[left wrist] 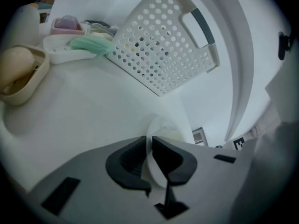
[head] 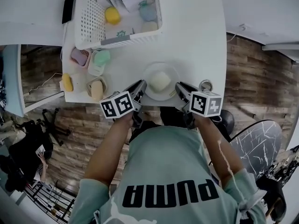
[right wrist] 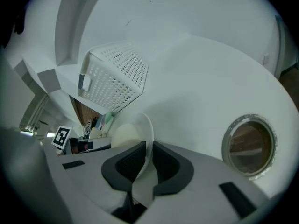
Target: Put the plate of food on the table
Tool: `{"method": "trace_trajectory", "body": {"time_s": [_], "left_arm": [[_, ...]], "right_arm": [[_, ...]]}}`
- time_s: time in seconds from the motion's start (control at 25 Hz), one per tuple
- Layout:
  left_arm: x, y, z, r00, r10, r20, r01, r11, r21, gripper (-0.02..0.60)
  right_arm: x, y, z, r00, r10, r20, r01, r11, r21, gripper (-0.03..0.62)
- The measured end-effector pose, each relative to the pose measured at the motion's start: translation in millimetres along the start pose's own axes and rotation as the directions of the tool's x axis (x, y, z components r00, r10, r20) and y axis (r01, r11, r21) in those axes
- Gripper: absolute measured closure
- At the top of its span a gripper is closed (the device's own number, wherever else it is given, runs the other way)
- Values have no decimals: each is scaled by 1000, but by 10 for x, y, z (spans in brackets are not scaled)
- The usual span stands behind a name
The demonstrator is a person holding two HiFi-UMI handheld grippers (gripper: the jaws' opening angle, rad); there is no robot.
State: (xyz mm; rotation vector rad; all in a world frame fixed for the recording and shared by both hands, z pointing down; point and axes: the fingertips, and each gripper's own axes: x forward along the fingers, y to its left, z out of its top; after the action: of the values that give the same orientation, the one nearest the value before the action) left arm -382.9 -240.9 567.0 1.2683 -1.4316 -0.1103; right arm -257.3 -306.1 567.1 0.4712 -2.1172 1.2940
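Observation:
A white plate with a pale block of food on it sits at the near edge of the white table. My left gripper holds the plate's left rim and my right gripper holds its right rim. In the left gripper view the dark jaws are shut on the thin white rim of the plate. The right gripper view shows the jaws shut on the plate's rim, with the food just beyond it.
A white perforated basket full of small items stands at the back of the table. Several soap dishes lie at the left edge. A round cable hole sits close to the right of the plate. Wooden floor lies below.

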Motion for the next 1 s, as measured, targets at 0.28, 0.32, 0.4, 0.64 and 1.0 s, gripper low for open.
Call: {"method": "trace_trajectory", "body": {"time_s": [0.28, 0.32, 0.4, 0.64, 1.0], "left_arm": [[-152, -190, -76, 996, -74, 42, 76, 997, -32, 544], [-190, -228, -95, 995, -87, 41, 88, 996, -28, 545], [-264, -329, -103, 992, -117, 38, 117, 993, -6, 546], [-521, -610, -214, 978, -206, 21, 205, 977, 55, 546], [-1043, -984, -576, 940, -340, -38, 342, 932, 121, 548]], "right_arm": [[-208, 80, 1, 998, 16, 69, -17, 1000, 13, 546], [-266, 107, -8, 996, 16, 88, -18, 1000, 20, 546], [-390, 165, -20, 991, 10, 134, -15, 999, 32, 546], [-833, 384, -192, 964, -32, 263, 15, 998, 66, 548], [-1465, 733, -676, 898, -102, 428, 55, 991, 123, 549]]}}
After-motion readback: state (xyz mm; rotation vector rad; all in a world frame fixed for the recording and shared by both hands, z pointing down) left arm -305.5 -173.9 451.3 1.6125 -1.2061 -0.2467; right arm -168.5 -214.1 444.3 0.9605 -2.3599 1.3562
